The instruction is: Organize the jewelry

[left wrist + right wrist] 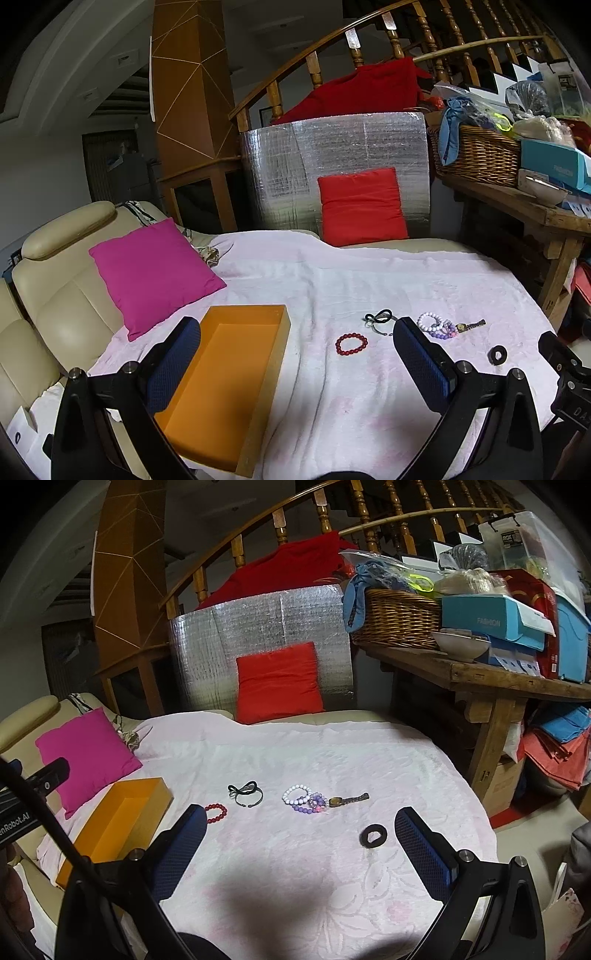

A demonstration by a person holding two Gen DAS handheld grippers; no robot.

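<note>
Both the left hand-held gripper (295, 354) and right hand-held gripper (301, 834) hover spread wide, holding nothing, above the red bracelet (351, 343) and black ring (373, 835).

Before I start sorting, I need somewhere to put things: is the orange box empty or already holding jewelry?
Empty. The orange box shows only its bare orange floor in the left wrist view; the red bead bracelet lies outside on the cloth.

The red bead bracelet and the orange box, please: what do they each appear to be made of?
The red bead bracelet looks like round, polished beads strung in a loop, possibly stone, glass or plastic; the faint sheen does not settle which. The orange box looks like matte cardboard or thick paperboard: flat, straight, thin walls, uniform colour, no gloss. It is open-topped and nothing shows inside.
</note>
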